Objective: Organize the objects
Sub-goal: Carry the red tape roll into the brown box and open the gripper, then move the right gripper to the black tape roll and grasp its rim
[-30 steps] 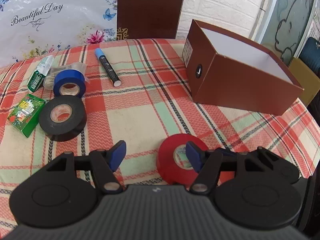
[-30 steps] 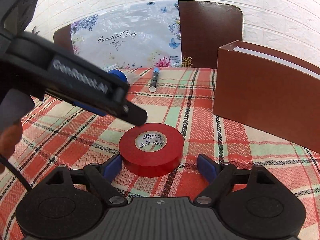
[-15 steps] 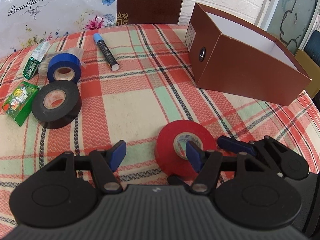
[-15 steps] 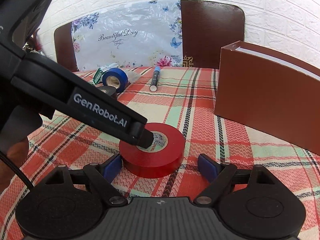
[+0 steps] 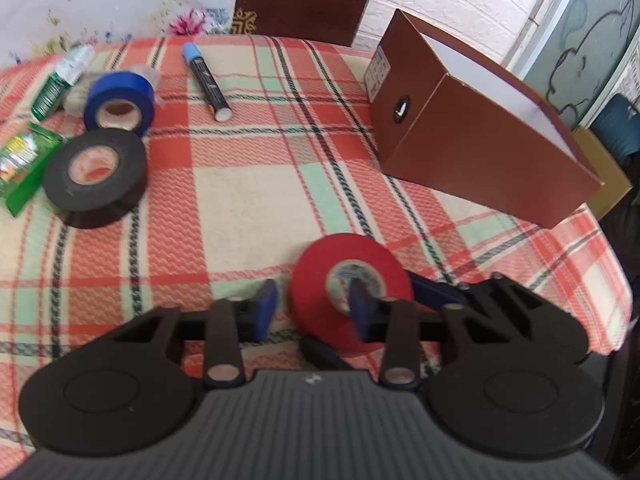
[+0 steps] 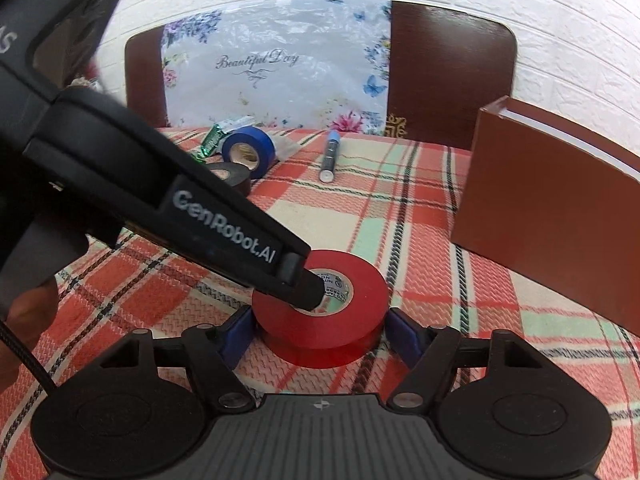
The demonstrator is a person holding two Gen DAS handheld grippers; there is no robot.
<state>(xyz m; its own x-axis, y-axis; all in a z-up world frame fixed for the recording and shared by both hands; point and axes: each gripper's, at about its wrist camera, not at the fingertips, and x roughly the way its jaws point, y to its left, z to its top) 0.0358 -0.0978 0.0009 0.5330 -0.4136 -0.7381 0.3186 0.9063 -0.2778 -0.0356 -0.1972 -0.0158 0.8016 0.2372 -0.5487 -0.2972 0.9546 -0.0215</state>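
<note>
A red tape roll point(image 5: 320, 280) point(image 6: 360, 300) lies flat on the plaid tablecloth near the front edge. My left gripper point(image 5: 314, 310) is open with its right finger dipped into the roll's core and its left finger outside the rim; that finger shows in the right wrist view point(image 6: 300, 280). My right gripper point(image 6: 320, 334) is open and straddles the roll, one blue pad on each side, close to its wall. An open brown box point(image 5: 480, 136) point(image 6: 560, 200) stands to the right.
At the back left lie a black tape roll point(image 5: 94, 176), a blue tape roll point(image 5: 120, 100), a blue-capped marker point(image 5: 206, 80), a green packet point(image 5: 18, 168) and a small green tube point(image 5: 60, 78). A chair back point(image 6: 448, 72) stands behind the table.
My left gripper has narrowed and come down, its right finger now inside the red roll's core. My right gripper has closed in around the roll and moved forward.
</note>
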